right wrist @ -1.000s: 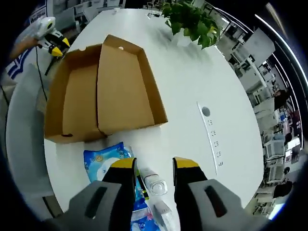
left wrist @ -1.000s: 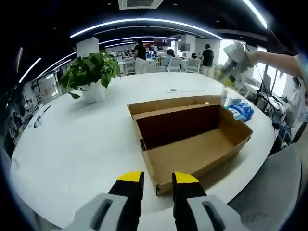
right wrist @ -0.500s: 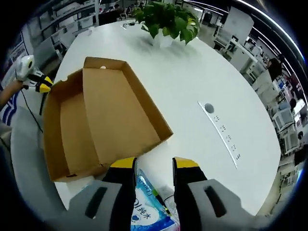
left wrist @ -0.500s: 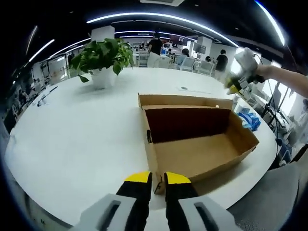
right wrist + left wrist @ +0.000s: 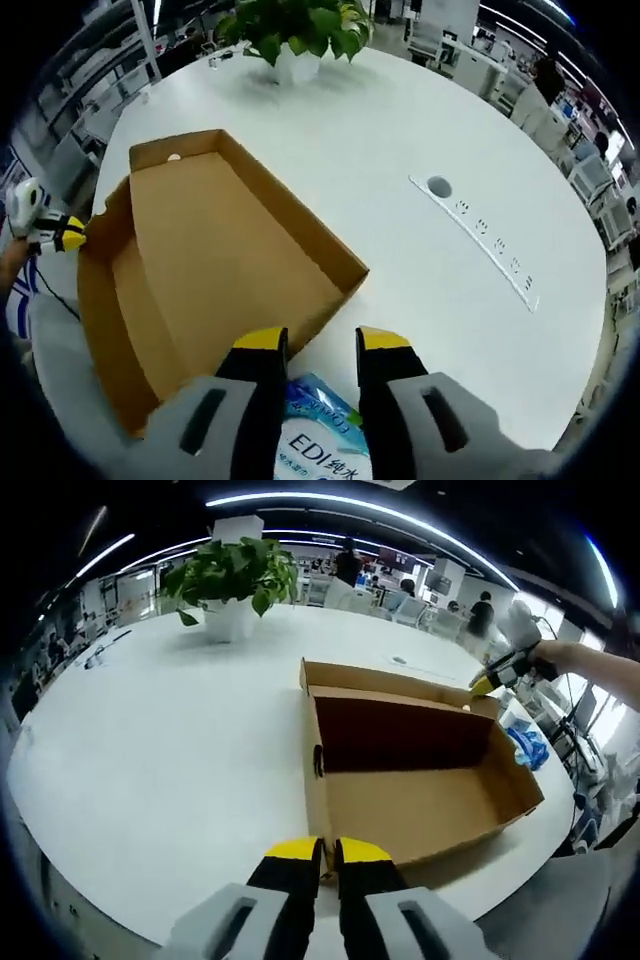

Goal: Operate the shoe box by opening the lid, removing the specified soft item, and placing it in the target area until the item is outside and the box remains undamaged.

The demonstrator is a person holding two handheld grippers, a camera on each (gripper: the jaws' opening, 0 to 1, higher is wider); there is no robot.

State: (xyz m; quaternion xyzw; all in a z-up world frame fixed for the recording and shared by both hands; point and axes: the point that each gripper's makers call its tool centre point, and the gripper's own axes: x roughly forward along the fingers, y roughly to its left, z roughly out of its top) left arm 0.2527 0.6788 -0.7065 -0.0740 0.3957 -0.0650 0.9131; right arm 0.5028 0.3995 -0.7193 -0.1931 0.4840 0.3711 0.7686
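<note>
An open brown shoe box (image 5: 420, 805) stands on the white round table (image 5: 160, 740), its lid folded back on the far side, and its inside looks bare. My left gripper (image 5: 327, 852) has its jaws nearly together on the box's near corner wall. In the right gripper view the same gripper (image 5: 62, 232) sits at the box's (image 5: 230, 250) left corner. My right gripper (image 5: 322, 345) is open, hovering over a blue wipes packet (image 5: 318, 445) beside the box. In the left gripper view it (image 5: 482, 687) hangs above the box's far right corner, with the packet (image 5: 528, 745) lying on the table.
A potted plant (image 5: 235, 575) stands at the table's far side, also visible as the plant (image 5: 295, 25). A socket strip (image 5: 490, 260) and a round cap (image 5: 438, 186) are set into the tabletop. Behind it are people and desks. The table edge runs close to the box's right side.
My left jaws have closed from a wide gap onto the box's near corner. The right gripper has moved from over the packet and a bottle toward the box.
</note>
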